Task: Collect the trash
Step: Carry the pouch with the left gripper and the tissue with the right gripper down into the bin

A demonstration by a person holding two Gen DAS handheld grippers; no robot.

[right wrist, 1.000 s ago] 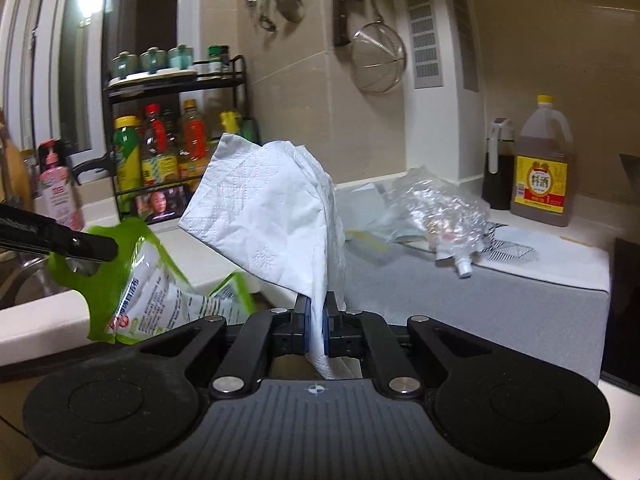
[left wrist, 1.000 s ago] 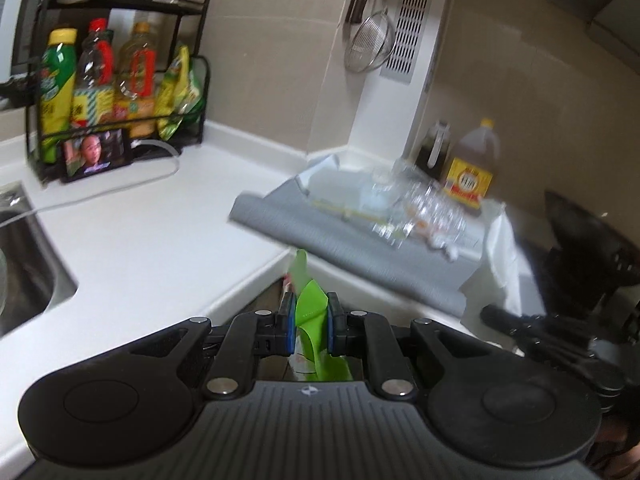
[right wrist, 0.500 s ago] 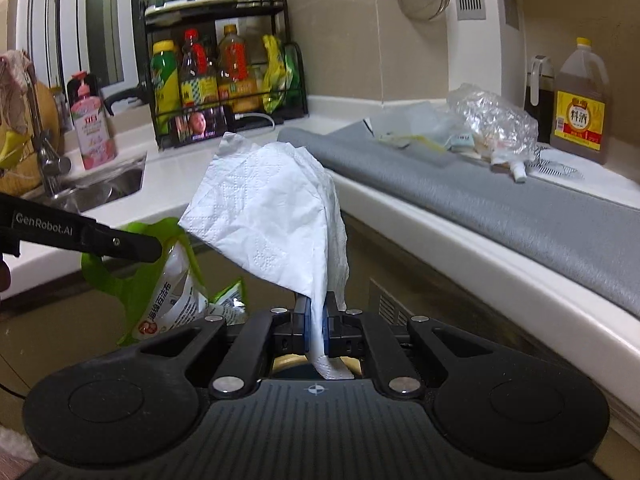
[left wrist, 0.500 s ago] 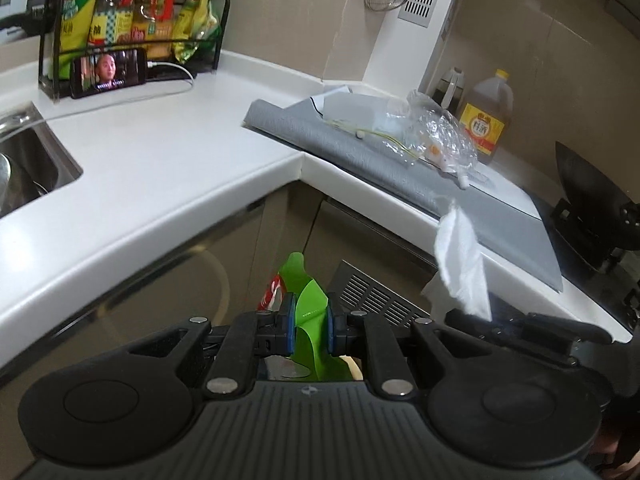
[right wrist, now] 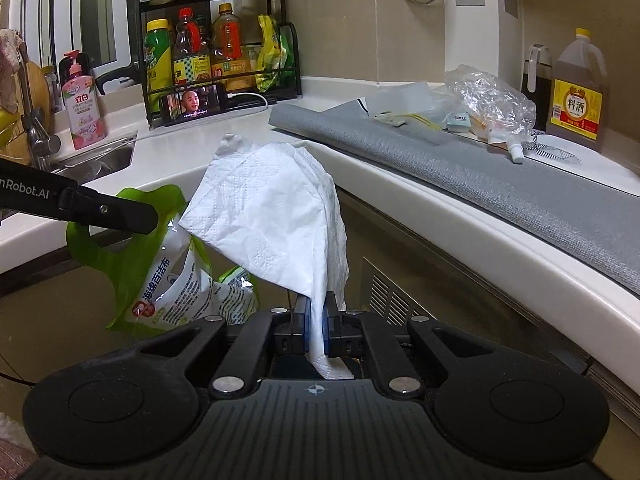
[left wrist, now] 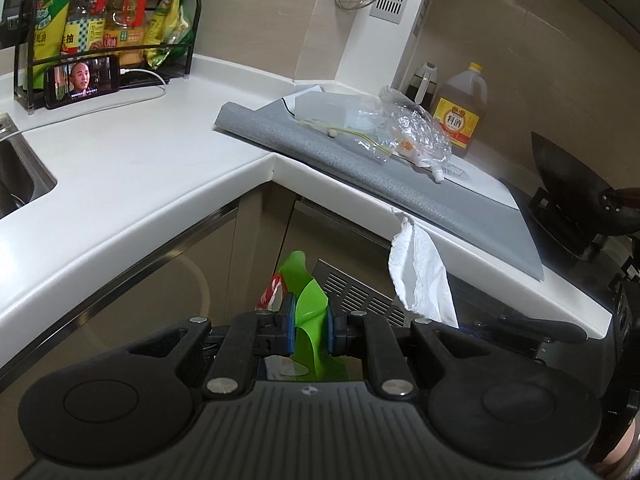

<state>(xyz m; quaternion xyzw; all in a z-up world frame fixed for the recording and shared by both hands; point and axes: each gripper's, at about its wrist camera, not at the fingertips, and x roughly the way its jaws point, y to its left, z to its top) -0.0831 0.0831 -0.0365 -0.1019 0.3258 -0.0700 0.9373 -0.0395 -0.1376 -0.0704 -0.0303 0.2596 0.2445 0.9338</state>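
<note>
My left gripper (left wrist: 311, 320) is shut on a green and white plastic wrapper (left wrist: 310, 312), held below the counter edge in front of the cabinets. The wrapper also shows in the right wrist view (right wrist: 176, 280), hanging from the left gripper's fingers (right wrist: 108, 212). My right gripper (right wrist: 316, 320) is shut on a crumpled white paper towel (right wrist: 276, 216), held just right of the wrapper. The towel also shows in the left wrist view (left wrist: 420, 272). A crumpled clear plastic bag (left wrist: 412, 132) and other scraps lie on the grey mat (left wrist: 400, 188) on the counter.
The white L-shaped counter (left wrist: 140, 168) carries a black rack of bottles (left wrist: 104, 28), a phone playing video (left wrist: 82, 82) and a cooking-wine jug (left wrist: 462, 112). A sink (right wrist: 92, 164) is at the left, a black wok (left wrist: 568, 180) at the right. A vent grille (left wrist: 360, 296) is in the cabinet below.
Both grippers have dropped from counter height to below the counter edge and pulled back from it, each still holding its piece. The counter now sits higher and farther in both views.
</note>
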